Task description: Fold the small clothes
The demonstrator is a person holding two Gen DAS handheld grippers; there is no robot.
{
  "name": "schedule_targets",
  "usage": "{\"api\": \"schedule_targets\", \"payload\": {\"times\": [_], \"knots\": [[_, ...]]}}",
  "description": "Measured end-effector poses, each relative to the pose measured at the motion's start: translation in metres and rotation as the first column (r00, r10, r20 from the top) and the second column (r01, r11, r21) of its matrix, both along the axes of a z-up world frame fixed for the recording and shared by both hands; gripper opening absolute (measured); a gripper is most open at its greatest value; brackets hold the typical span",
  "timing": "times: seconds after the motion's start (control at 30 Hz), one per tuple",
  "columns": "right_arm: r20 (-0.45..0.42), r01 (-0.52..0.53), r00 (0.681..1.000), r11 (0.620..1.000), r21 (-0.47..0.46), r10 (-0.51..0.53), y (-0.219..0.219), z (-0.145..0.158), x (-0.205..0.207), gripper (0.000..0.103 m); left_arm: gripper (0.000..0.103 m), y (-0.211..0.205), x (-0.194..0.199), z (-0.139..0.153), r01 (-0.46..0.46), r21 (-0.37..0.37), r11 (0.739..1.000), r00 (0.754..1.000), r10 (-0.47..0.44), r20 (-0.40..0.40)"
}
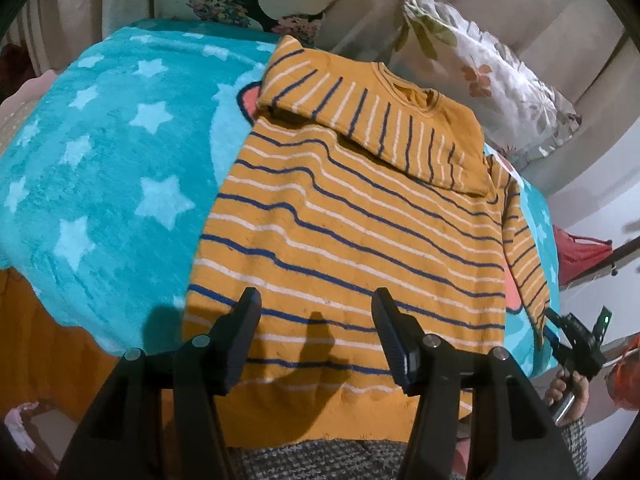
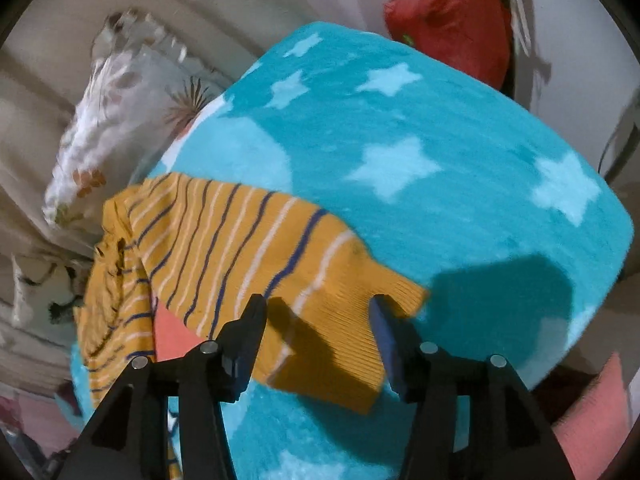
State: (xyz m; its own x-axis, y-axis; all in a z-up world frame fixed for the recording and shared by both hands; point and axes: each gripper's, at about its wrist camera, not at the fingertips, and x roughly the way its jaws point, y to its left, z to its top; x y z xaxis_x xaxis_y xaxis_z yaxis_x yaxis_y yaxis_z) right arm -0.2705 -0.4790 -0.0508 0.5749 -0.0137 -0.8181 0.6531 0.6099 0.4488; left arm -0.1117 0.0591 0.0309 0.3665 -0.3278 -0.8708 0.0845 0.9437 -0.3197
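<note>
**Striped sweater spread on the star blanket, one sleeve folded across**

A mustard-yellow sweater (image 1: 352, 216) with navy and white stripes lies flat on a turquoise star-print blanket (image 1: 100, 152), hem toward the left wrist camera and neckline away from it. One sleeve (image 1: 360, 116) is folded across the chest just below the collar; the other sleeve (image 1: 524, 256) runs down the sweater's side toward the blanket's edge.

The left gripper (image 1: 316, 312) hangs over the lower part of the sweater, its fingers spread wide with nothing between them — their shadow falls on the fabric near the hem.

The right gripper (image 2: 318, 312) sits at the ribbed cuff (image 2: 352, 344) of the outstretched sleeve, fingers wide apart on either side of the cuff. Whether they touch the cloth cannot be told from the blurred frame.

A floral-print pillow (image 1: 492, 76) rests beyond the collar, and a red bag (image 2: 452, 16) hangs past the blanket's far corner.
</note>
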Motion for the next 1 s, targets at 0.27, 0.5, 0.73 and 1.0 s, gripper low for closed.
{"api": "schedule_targets", "payload": {"times": [0.27,0.5,0.73,1.0], "knots": [[0.040,-0.002,0.999,1.000,-0.011,0.002,-0.009,0.016,-0.012,0.045,0.058,0.005,-0.006,0.001,-0.017,0.000,1.000,1.000,0.017,0.004],[0.047,0.049,0.998,0.995,0.081,-0.053,-0.026,-0.002,-0.034,0.054,0.058,0.003,-0.007,-0.011,-0.024,-0.016,1.000,0.999,0.023,-0.045],[0.067,-0.020,0.998,0.995,0.096,0.013,-0.005,-0.008,-0.002,0.016,0.058,-0.022,-0.004,-0.005,0.028,-0.017,0.999,0.999,-0.028,-0.030],[0.089,0.124,0.988,0.992,0.027,-0.126,-0.050,0.036,-0.027,0.007,0.058,-0.023,0.005,-0.005,0.041,-0.011,0.999,0.999,-0.041,-0.019]]}}
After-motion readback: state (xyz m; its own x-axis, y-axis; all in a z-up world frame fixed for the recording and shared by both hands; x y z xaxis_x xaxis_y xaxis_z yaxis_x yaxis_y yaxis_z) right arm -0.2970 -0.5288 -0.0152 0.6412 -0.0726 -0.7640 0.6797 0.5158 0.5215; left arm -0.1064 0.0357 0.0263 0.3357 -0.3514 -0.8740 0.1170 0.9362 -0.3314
